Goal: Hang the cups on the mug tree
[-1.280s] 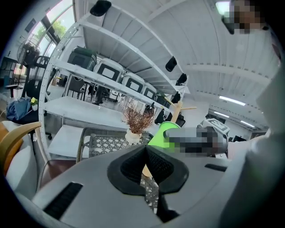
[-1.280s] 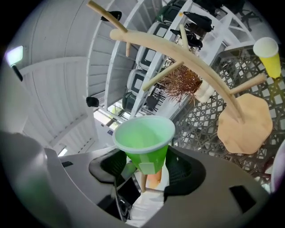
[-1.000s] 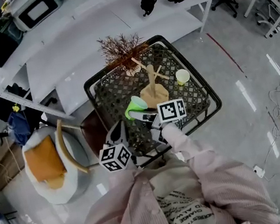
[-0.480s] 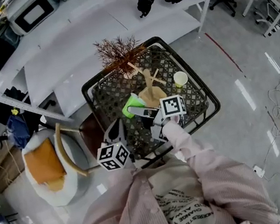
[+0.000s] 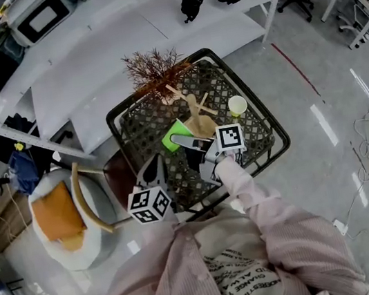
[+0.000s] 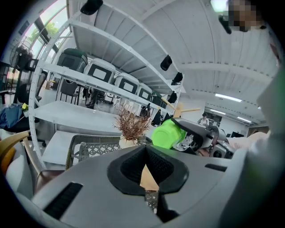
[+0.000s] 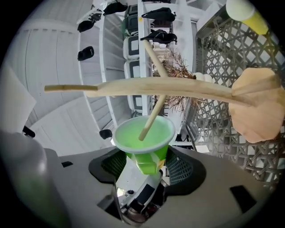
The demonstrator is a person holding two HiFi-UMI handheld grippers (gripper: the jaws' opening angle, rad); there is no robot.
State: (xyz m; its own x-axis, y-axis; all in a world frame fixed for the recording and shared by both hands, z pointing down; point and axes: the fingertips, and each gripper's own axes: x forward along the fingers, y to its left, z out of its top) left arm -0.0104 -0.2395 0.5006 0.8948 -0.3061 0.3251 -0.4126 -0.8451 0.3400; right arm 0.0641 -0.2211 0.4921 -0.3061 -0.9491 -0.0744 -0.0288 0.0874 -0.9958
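The right gripper (image 7: 144, 165) squeezes the green cup (image 5: 175, 138) tight, just left of the mug tree (image 5: 195, 108). The cup has rolled over since a second ago, and now a peg (image 7: 151, 113) pokes into its mouth. The left gripper (image 5: 154, 171) stays closed and empty, nearer the person. The yellow cup (image 5: 237, 104) sits on the right.

Dried twigs (image 5: 154, 66) on lattice table (image 5: 140, 126)

Green cup (image 7: 156, 132): smooth plastic; we read a soft sheen.
Mug tree (image 7: 187, 90): bare pale wood, matt.
Tabletop (image 5: 140, 124): openwork lattice, matt; we cannot tell the material.
Floor (image 5: 337, 118): glossy; we note reflections.
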